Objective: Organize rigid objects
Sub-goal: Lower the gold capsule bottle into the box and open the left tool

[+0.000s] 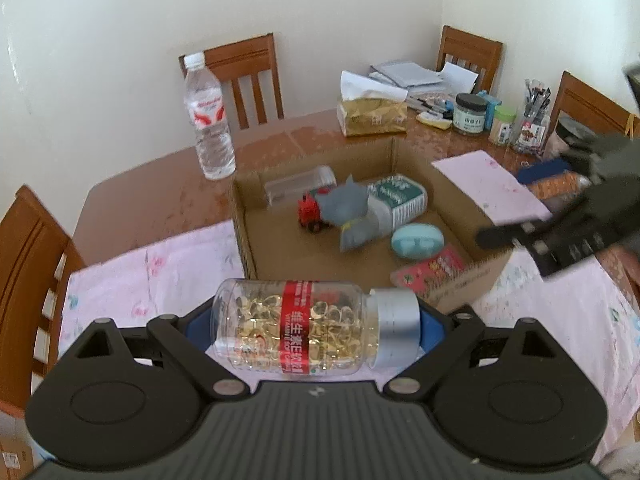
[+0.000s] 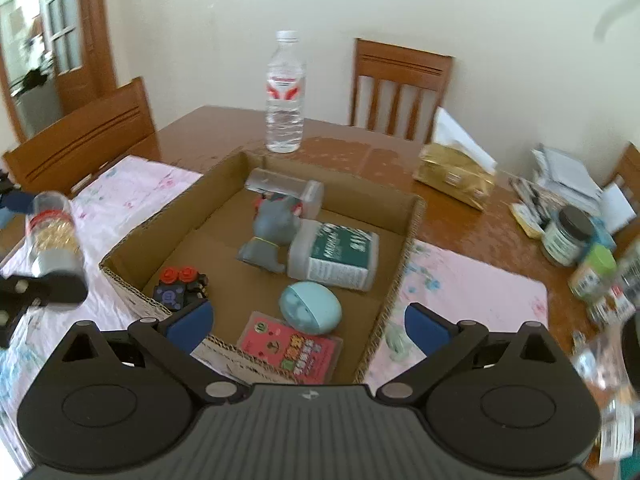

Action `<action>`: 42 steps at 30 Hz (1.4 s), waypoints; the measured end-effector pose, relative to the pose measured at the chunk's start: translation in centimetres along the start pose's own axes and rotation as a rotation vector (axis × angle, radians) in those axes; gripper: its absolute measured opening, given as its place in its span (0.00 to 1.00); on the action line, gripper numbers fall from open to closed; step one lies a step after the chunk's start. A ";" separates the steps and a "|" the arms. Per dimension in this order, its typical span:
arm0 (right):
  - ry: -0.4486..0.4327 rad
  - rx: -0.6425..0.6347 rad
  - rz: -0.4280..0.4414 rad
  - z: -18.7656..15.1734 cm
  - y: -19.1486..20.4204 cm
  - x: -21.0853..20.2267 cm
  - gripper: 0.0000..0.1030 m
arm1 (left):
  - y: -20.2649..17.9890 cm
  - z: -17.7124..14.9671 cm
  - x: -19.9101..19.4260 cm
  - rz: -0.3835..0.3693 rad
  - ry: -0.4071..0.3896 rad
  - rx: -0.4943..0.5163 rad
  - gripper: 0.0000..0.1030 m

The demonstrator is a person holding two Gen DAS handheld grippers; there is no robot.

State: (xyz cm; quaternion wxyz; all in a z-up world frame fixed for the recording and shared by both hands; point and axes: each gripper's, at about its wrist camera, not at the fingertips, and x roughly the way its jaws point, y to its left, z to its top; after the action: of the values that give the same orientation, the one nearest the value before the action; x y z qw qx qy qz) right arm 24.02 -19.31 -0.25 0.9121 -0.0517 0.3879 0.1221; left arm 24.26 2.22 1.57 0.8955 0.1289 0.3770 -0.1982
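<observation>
Capsule bottle [image 1: 316,330] sits clamped sideways in my left gripper [image 1: 314,326] for boxing; right gripper [image 2: 310,324] gapes empty over the cardboard box [image 2: 404,216].

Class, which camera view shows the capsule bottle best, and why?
The left wrist view: the capsule bottle lies sharp and close across the left gripper, its red label and silver cap plain. In the right wrist view the bottle is small and blurred at the left edge.
</observation>
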 end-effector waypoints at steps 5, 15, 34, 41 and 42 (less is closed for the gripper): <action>0.014 0.077 -0.034 -1.9 -0.5 -0.7 1.00 | 0.3 1.8 1.7 -0.016 -0.013 0.022 0.91; 0.077 0.126 -0.064 -4.8 -0.9 -1.4 1.00 | 0.9 4.1 7.4 -0.025 0.013 0.070 0.91; 0.121 0.152 -0.116 -5.8 -1.2 -1.2 1.00 | 2.2 4.8 10.0 0.033 -0.017 0.049 0.96; 0.127 0.117 -0.090 -5.5 -0.3 -0.7 1.00 | 3.0 3.8 7.0 0.048 -0.047 -0.002 0.99; 0.130 0.113 -0.084 -5.6 -0.1 -0.5 1.00 | 3.1 3.5 6.5 0.054 -0.049 -0.012 0.99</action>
State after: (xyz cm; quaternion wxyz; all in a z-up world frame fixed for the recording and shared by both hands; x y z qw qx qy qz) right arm 19.84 -20.57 -3.75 0.8908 -0.0241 0.4500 0.0578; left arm 32.01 1.97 -0.47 0.9103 0.1288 0.3524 -0.1748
